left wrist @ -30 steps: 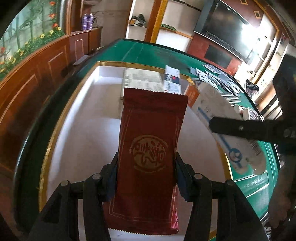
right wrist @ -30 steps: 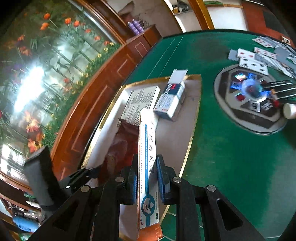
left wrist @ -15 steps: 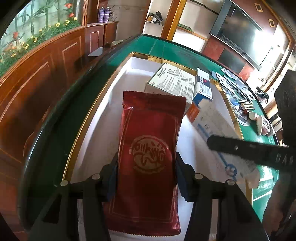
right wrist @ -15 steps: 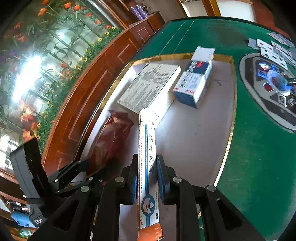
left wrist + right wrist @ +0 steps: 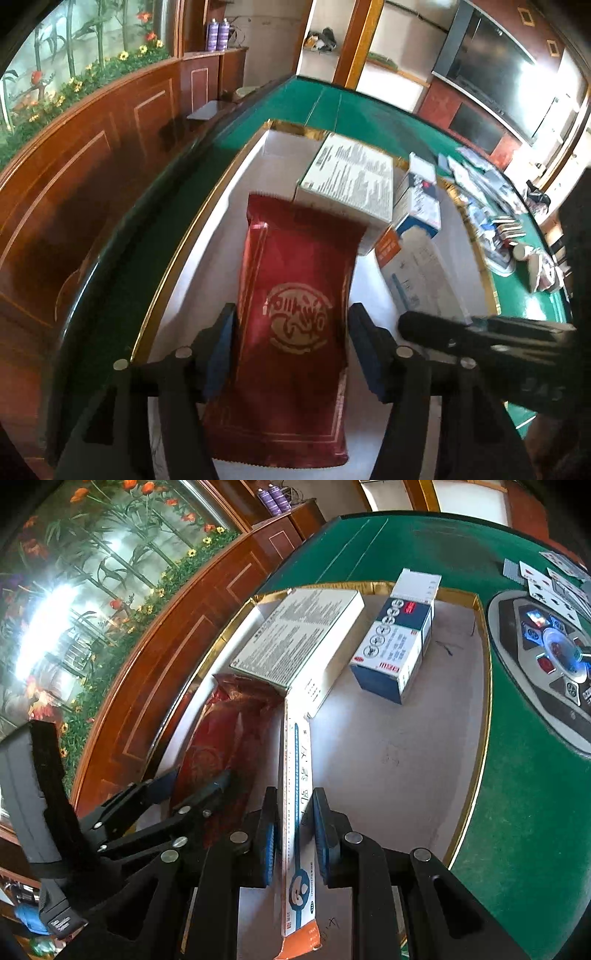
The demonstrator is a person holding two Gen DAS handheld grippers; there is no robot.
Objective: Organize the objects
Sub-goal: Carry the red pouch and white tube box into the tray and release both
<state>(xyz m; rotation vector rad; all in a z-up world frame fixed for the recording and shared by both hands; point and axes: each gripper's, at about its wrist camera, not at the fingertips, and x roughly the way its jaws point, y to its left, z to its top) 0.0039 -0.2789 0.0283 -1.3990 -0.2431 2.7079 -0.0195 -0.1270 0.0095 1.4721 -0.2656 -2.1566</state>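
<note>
red pouch (image 5: 295,317) lies between left tool's (image 5: 291,332) just-parted jaws; right tool (image 5: 294,834) clamps slim box (image 5: 297,812).

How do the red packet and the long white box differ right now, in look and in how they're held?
The red foil packet is flat, soft and crimped at its ends; the long white box is a narrow, rigid carton with blue print and an orange end. The left gripper has just been opening, its pads clear of the packet; the right gripper is clamped on the box. Both are over the white tray.
</note>
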